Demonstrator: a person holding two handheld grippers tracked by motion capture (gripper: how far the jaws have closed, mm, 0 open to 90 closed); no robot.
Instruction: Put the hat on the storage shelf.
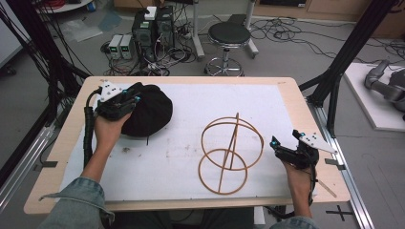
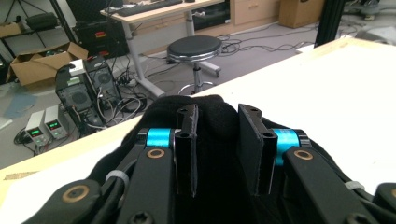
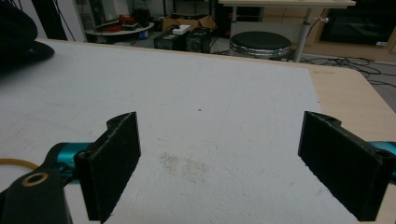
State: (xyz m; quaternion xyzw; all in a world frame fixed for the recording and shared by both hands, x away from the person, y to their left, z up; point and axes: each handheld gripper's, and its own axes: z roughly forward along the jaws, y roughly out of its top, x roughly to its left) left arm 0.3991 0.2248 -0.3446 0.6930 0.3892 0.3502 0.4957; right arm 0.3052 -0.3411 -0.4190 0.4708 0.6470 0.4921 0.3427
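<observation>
White paper covers the table (image 1: pixel 286 95) — left of the wooden hoop frame (image 1: pixel 230 153), my left gripper (image 2: pixel 217 154) clamps the black hat (image 1: pixel 152 109) for lifting; my right gripper (image 3: pixel 219 170) waits beside the frame, jaws wide apart.

A black cloth hat (image 1: pixel 150 112), soft and rounded, sits at the table's 10 o'clock, its near edge pinched up.
</observation>
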